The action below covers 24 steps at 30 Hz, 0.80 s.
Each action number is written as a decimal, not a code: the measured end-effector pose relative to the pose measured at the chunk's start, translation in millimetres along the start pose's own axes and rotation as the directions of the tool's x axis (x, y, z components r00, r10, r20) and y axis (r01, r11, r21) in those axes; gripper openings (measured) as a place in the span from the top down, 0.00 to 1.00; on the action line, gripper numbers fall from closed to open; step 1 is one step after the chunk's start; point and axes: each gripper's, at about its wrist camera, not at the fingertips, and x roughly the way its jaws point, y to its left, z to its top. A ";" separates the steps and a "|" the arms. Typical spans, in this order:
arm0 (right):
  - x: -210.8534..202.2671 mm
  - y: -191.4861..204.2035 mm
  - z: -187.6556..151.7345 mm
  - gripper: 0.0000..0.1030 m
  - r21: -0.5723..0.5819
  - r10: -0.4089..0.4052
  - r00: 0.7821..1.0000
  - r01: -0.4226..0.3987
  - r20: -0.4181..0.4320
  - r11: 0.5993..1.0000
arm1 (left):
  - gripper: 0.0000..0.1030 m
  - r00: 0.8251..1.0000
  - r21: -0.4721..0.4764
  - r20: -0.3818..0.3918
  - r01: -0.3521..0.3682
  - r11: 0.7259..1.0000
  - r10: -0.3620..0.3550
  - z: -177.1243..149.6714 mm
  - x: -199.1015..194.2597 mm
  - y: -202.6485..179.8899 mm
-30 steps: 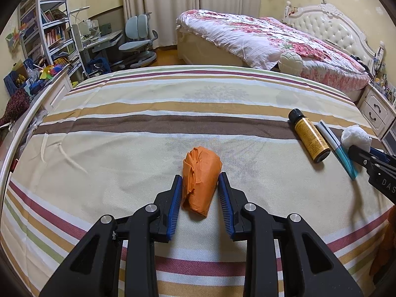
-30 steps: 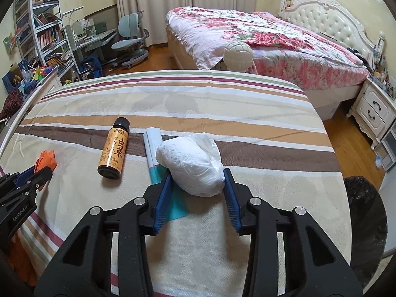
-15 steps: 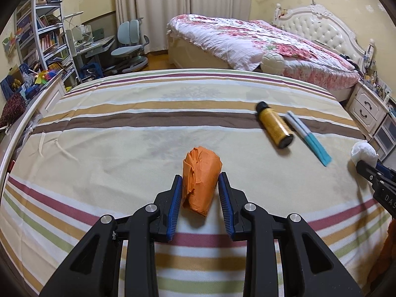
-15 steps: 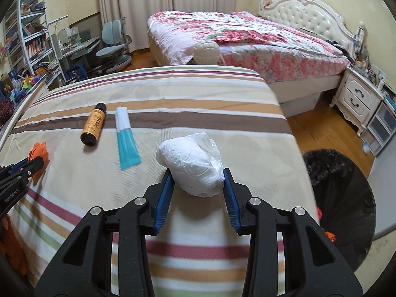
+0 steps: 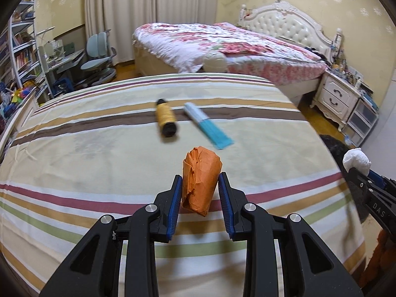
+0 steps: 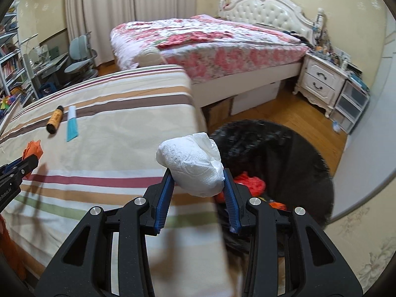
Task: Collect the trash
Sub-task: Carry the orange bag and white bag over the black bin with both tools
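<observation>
Already at the bin: the right gripper is the nearer one

Clamped in the right gripper (image 6: 198, 183), the white tissue ball (image 6: 191, 164) hangs at the bed's edge, with the black trash bag (image 6: 284, 153) just beyond and below. The left gripper (image 5: 200, 193) grips the orange paper wad (image 5: 200, 178) over the striped bed (image 5: 99, 148), farther from the bag.

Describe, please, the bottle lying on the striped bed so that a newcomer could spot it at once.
On the striped bedspread, look along the brown stripe. The amber bottle lies on its side beside a flat blue-and-white tube; only the bottle is round, with a yellow label and a black cap.
</observation>
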 end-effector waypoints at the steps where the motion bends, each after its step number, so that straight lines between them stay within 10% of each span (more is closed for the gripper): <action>1: -0.3 -6.8 0.0 0.63 0.010 -0.010 1.000 0.010 0.003 1.000 | 0.70 1.000 0.012 0.004 0.007 1.000 -0.007 0.6 0.2 -8.4; 24: -1.5 -112.4 -1.9 0.62 0.182 -0.119 0.992 0.110 0.038 0.977 | 0.70 0.988 0.233 0.040 0.137 0.963 -0.150 22.1 16.8 -172.5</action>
